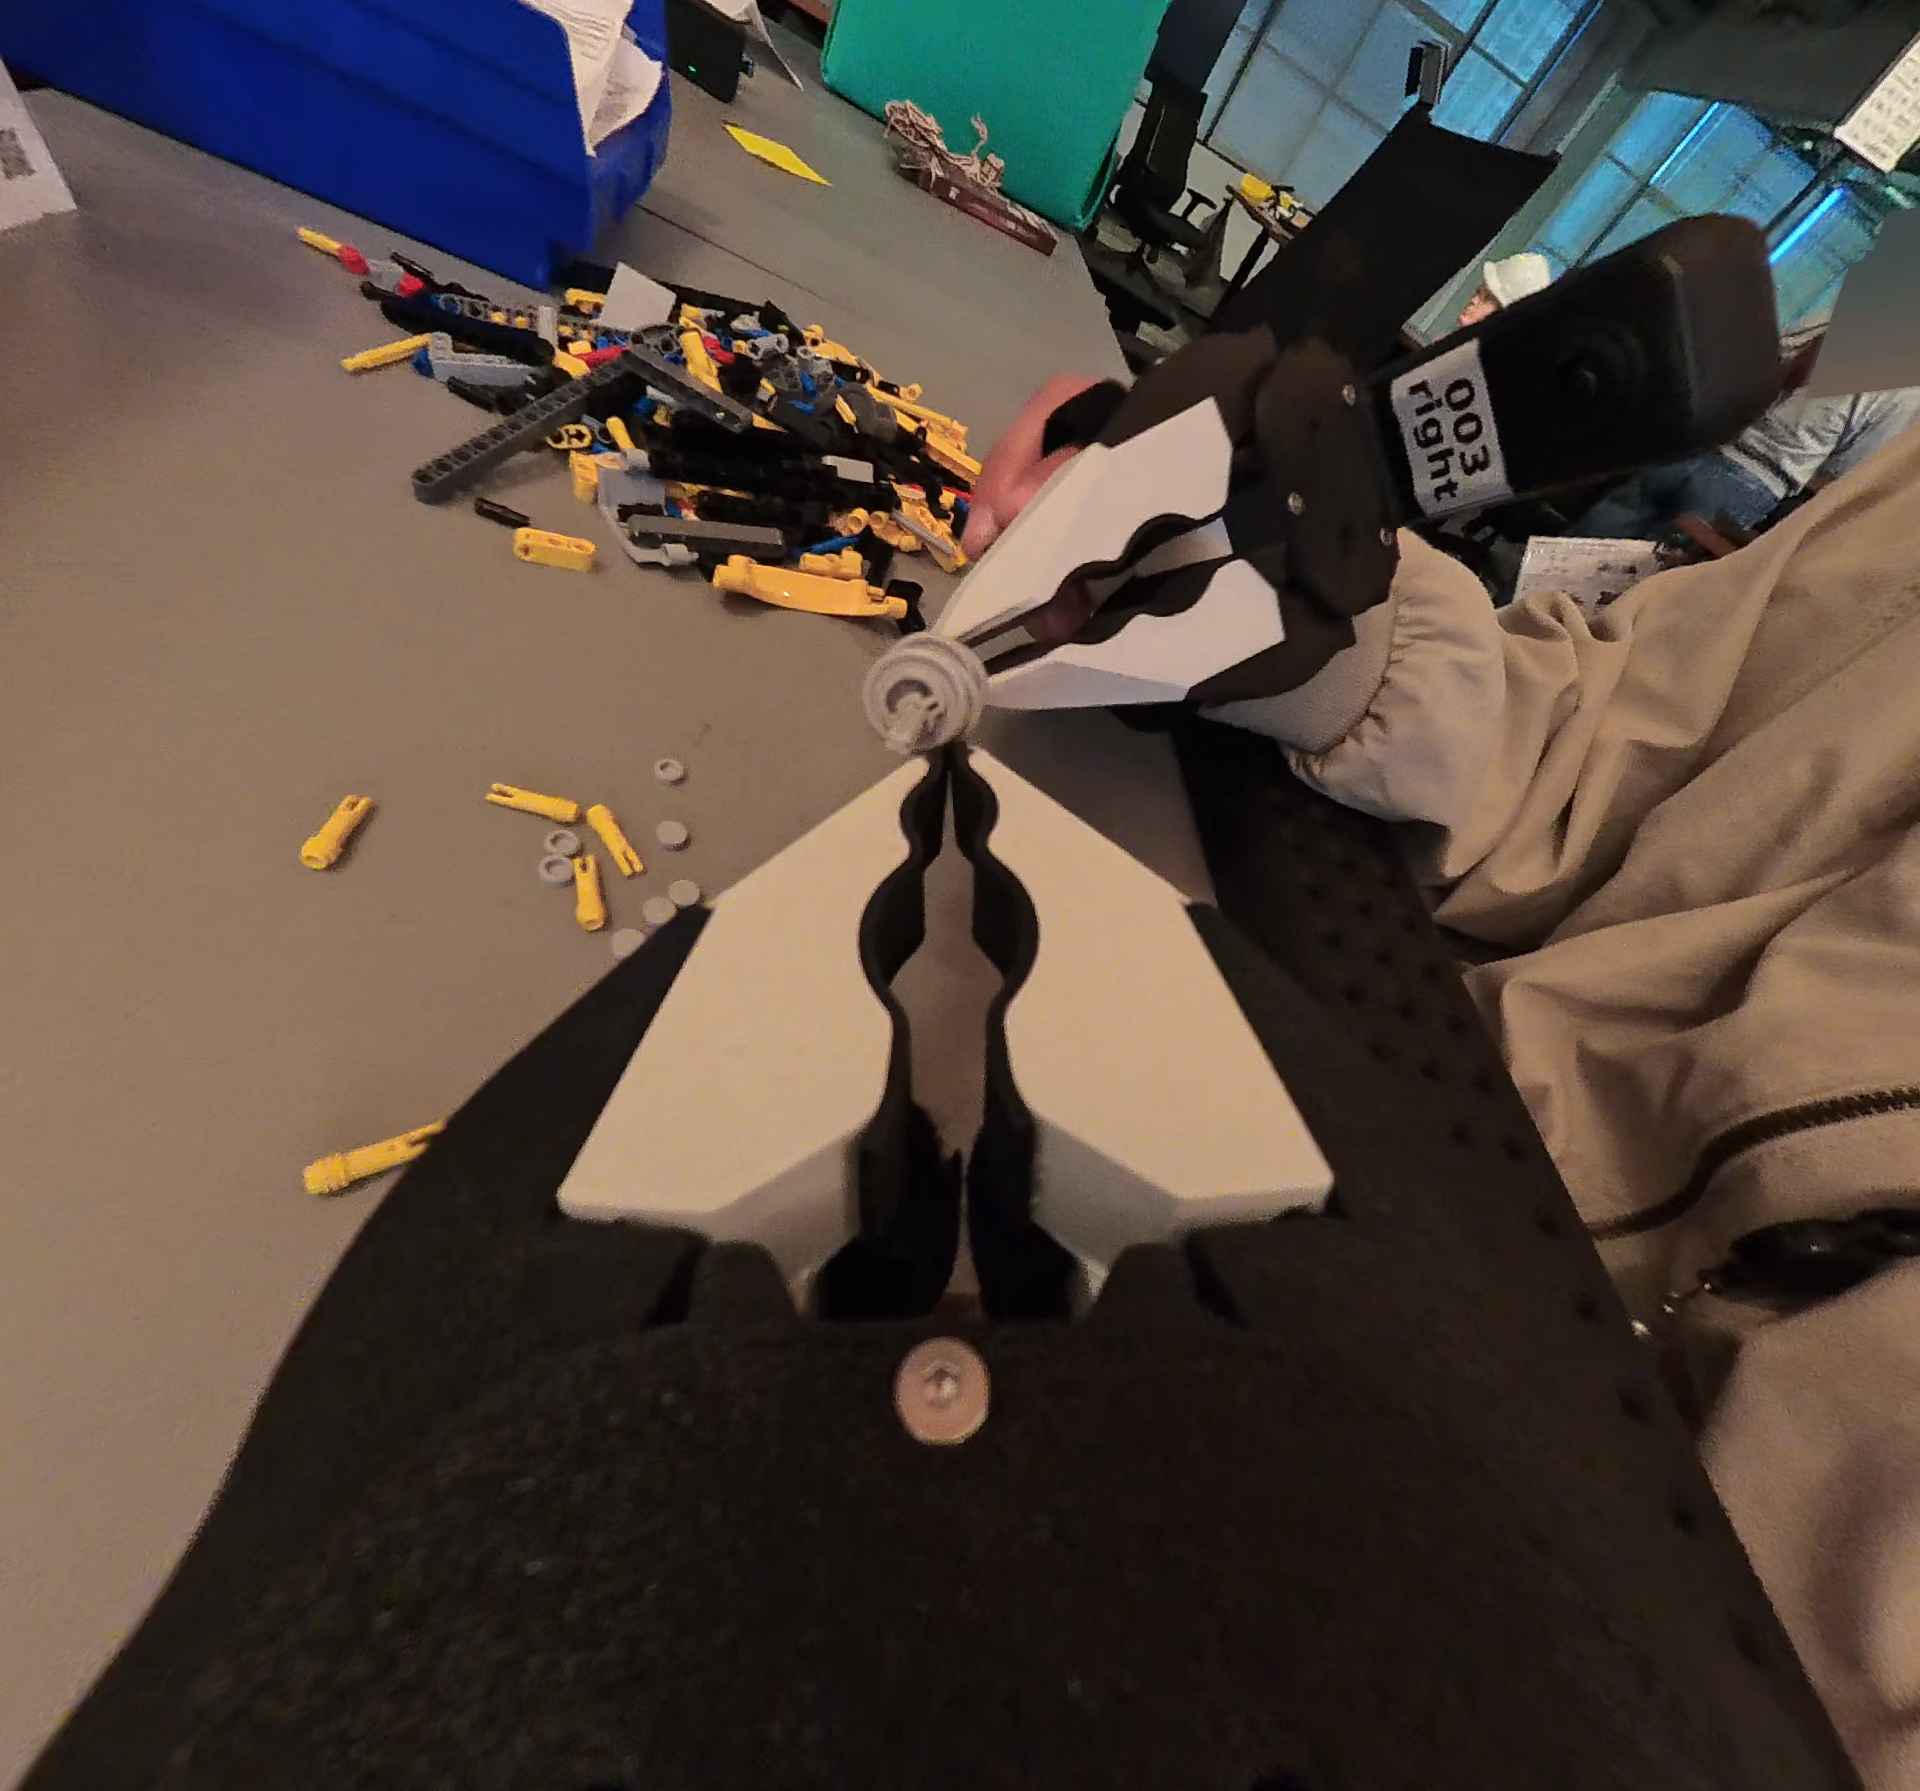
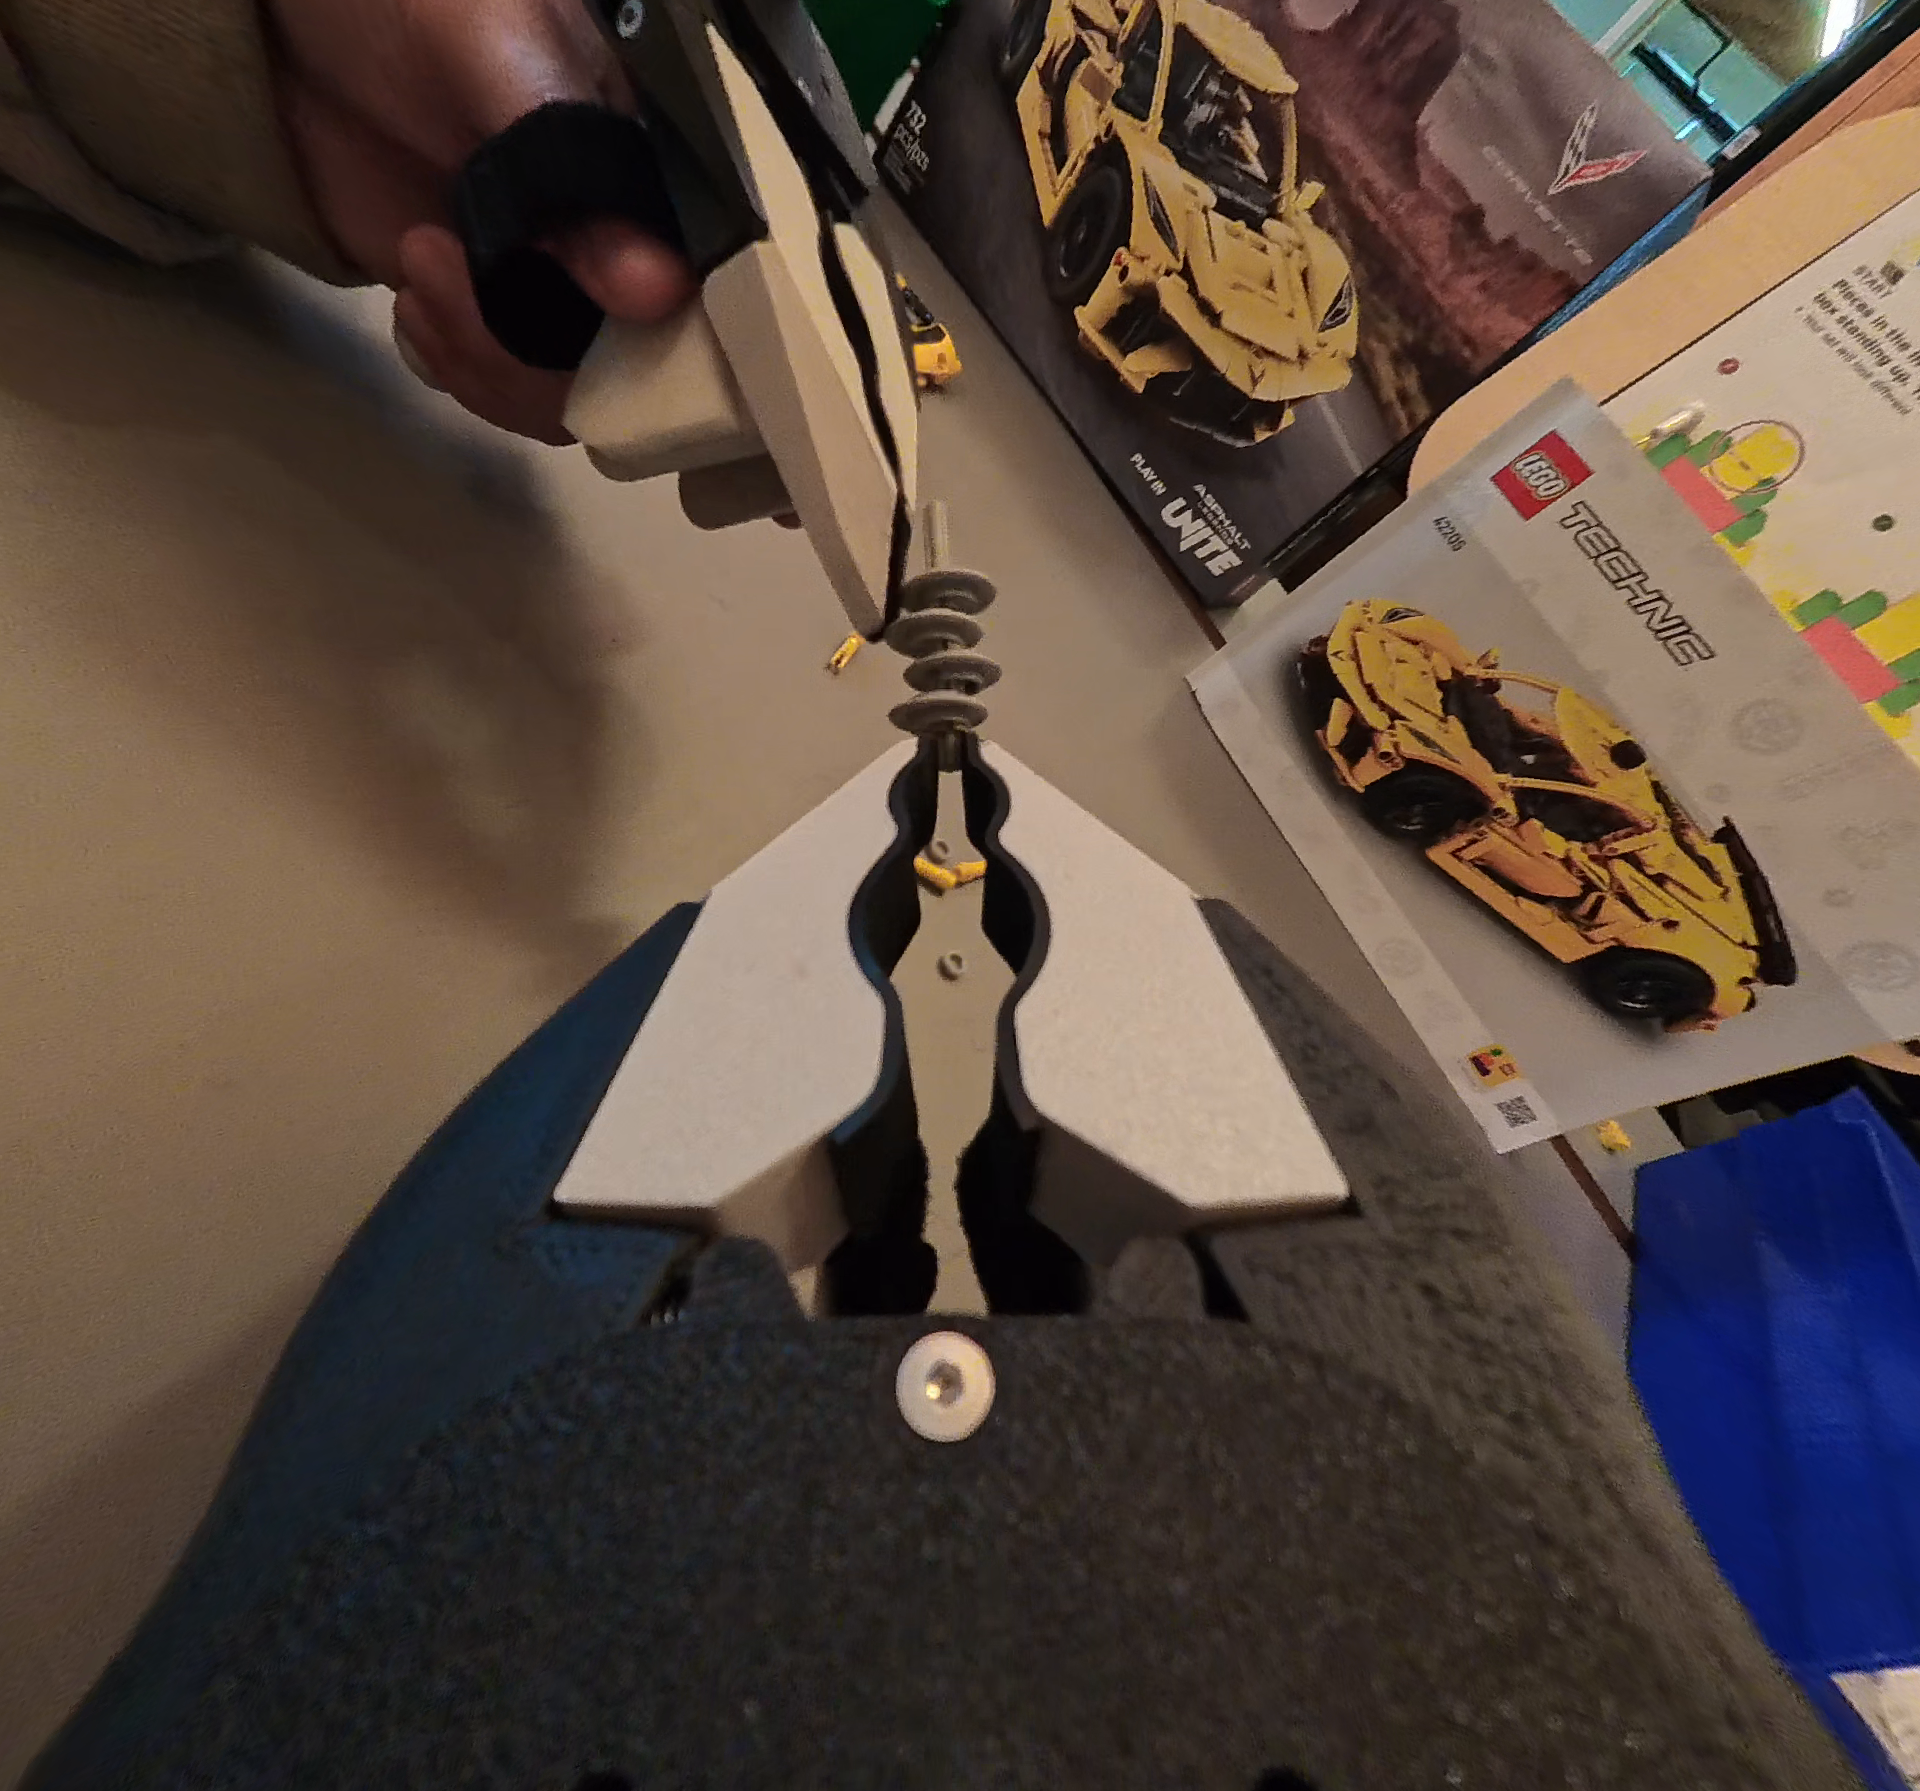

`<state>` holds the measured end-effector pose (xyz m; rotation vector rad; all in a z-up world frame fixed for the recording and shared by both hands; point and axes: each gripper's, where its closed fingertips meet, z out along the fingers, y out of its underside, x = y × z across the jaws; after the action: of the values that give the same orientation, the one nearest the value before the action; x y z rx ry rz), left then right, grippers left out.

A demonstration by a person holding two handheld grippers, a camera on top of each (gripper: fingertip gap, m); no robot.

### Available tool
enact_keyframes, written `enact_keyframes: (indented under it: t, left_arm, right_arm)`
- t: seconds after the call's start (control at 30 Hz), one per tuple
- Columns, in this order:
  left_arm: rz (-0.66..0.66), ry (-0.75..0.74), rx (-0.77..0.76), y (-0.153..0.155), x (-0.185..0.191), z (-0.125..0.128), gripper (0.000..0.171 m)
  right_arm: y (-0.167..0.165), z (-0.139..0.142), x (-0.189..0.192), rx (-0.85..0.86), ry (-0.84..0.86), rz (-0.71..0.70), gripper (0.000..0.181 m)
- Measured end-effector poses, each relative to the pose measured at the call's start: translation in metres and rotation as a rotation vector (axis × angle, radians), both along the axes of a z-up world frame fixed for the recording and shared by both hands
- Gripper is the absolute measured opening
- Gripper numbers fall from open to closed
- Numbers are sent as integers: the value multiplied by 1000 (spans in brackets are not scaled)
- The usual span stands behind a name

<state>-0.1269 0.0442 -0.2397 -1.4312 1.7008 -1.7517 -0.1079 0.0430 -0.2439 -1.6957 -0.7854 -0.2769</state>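
Observation:
A short grey axle (image 2: 933,536) carries a stack of several grey discs (image 2: 945,661), held in the air between both grippers. The stack also shows in the left wrist view (image 1: 925,692). My right gripper (image 2: 940,752) is shut on the lower end of the axle, just under the stack. It shows in the left wrist view (image 1: 971,648), coming in from the right. My left gripper (image 1: 951,759) is shut, its tips pinching the rim of the discs. In the right wrist view it (image 2: 891,614) comes down from the upper left against the upper discs.
A pile of yellow, black and grey building pieces (image 1: 727,453) lies on the grey table in front of a blue bin (image 1: 312,79). Loose yellow pins and grey discs (image 1: 582,837) lie nearer. A car set box (image 2: 1299,183) and an instruction booklet (image 2: 1558,754) lie to the right. The grippers are tip to tip, or close to it.

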Motion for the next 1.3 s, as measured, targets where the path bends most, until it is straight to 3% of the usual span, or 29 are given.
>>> enact_keyframes:
  t: [0.13, 0.2, 0.3, 0.37, 0.63, 0.93, 1.1, 1.23, 1.3]
  left_arm:
    - [-77, -11, -274, -6, -3, 20, 29]
    - [-74, -40, -340, -2, -3, 28, 36]
    - [-42, -106, -400, 7, -3, 43, 37]
    - [-34, -138, -467, 13, -5, 52, 24]
    - [-2, -86, -309, 11, -3, 37, 7]
    - [35, -106, -312, 16, 0, 38, 4]
    - [22, -103, -308, 15, -1, 37, 4]
    - [-48, -28, -337, 6, -5, 31, 3]
    - [-77, 66, -328, 1, -7, 17, 3]
  right_arm:
    - [0, 21, 3, 133, -80, -50, 3]
    - [0, 26, 4, 181, -139, -75, 3]
    - [-1, 31, 3, 235, -216, -96, 3]
    - [-1, 31, 3, 235, -227, -97, 3]
    - [0, 28, 4, 228, -250, -100, 3]
    - [0, 25, 0, 209, -219, -70, 3]
    - [-3, 20, -9, 145, -96, -28, 3]
    - [-17, 4, -49, -113, 282, 213, 4]
    - [-33, 6, -72, -238, 423, 366, 25]
